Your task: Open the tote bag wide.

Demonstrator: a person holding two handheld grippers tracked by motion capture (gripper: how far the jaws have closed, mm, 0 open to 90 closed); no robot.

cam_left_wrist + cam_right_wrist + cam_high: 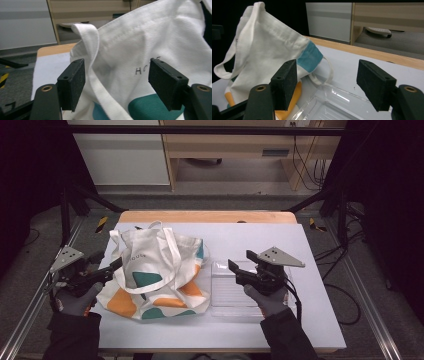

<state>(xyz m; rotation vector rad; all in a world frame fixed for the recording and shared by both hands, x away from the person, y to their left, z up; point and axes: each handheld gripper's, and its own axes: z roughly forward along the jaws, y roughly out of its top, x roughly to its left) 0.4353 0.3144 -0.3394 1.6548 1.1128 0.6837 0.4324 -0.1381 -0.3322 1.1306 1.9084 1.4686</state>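
High view: both grippers closing in on the bag [155, 272], nothing held.
Left gripper [114, 266] wide at the bag's edge; right gripper [241, 261] wide over the tray [225, 300]; a grab seems next.

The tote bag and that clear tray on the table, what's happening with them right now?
A person holds a gripper in each hand. The left gripper sits open at the edge of the white tote bag, fabric between its jaws but not pinched. The right gripper hovers open over the clear plastic tray, gripping nothing. The bag lies slumped on the table beside the tray.
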